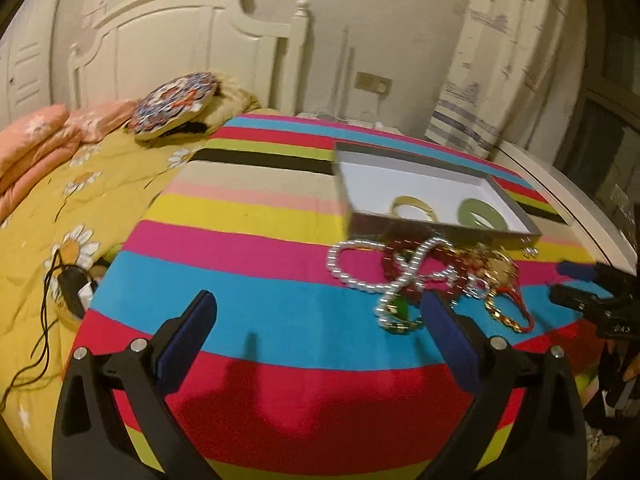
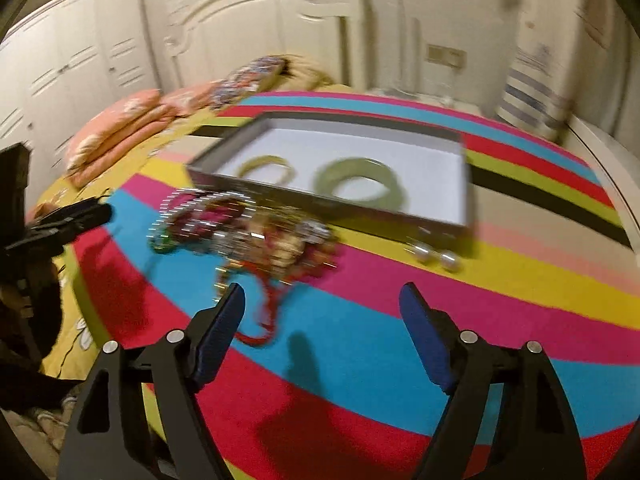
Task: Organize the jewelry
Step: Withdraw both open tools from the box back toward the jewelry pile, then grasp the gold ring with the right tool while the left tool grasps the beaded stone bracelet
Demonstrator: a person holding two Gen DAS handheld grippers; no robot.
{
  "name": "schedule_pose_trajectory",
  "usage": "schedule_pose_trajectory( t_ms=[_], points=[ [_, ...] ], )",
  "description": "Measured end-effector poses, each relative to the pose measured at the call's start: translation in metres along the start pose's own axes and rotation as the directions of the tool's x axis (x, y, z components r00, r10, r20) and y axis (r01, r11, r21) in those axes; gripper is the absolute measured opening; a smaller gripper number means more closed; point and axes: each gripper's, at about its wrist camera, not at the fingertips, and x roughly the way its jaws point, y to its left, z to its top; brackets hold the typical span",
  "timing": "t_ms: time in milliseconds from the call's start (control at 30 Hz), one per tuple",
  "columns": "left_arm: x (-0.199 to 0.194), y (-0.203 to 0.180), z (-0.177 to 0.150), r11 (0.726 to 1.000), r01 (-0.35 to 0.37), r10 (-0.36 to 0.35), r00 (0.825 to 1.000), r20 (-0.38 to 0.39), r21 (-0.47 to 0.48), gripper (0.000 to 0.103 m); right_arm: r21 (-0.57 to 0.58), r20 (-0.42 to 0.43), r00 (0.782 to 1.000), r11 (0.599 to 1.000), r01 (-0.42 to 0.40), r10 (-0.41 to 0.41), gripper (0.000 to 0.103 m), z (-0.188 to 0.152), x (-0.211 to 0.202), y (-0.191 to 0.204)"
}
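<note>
— While both pairs hovered over the striped cloth, how did the tongs stand?

— The left tongs gaped wide and held nothing; the right tongs were spread wide too, also bare.

— And the jewelry?

— A tangled heap lay on the cloth, just in front of the shallow tray: a pearl strand, dark red beads, gold pieces and a red cord. The right view was blurred, so I couldn't sort that pile further.

— Anything in the tray?

— A yellow bangle and a green bangle lay flat, side by side, apart. Two pearl earrings sat on the cloth near the tray's front corner.

— Beyond it?

— A yellow quilt and a patterned round cushion by the headboard.
</note>
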Motion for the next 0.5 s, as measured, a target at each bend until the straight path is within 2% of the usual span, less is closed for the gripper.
schedule_pose_trajectory(
  t_ms=[267,433,500],
  points=[
    [0.006,-0.032,-0.014,0.993,-0.004,0.004,1.000,0.000,0.116,0.101,-0.039,-0.022,1.000,0.999,-0.010,0.009,0.044,0.022,0.029,0.020],
    [0.006,-0.036,-0.012,0.992,0.013,-0.015,1.000,0.010,0.128,0.101,-0.060,-0.055,0.998,0.997,0.040,-0.044,0.027,0.029,0.048,0.026],
    [0.008,-0.038,-0.009,0.991,0.024,-0.025,1.000,0.009,0.135,0.101,-0.065,-0.061,0.997,0.996,0.053,-0.057,0.024,0.027,0.051,0.025]
  ],
)
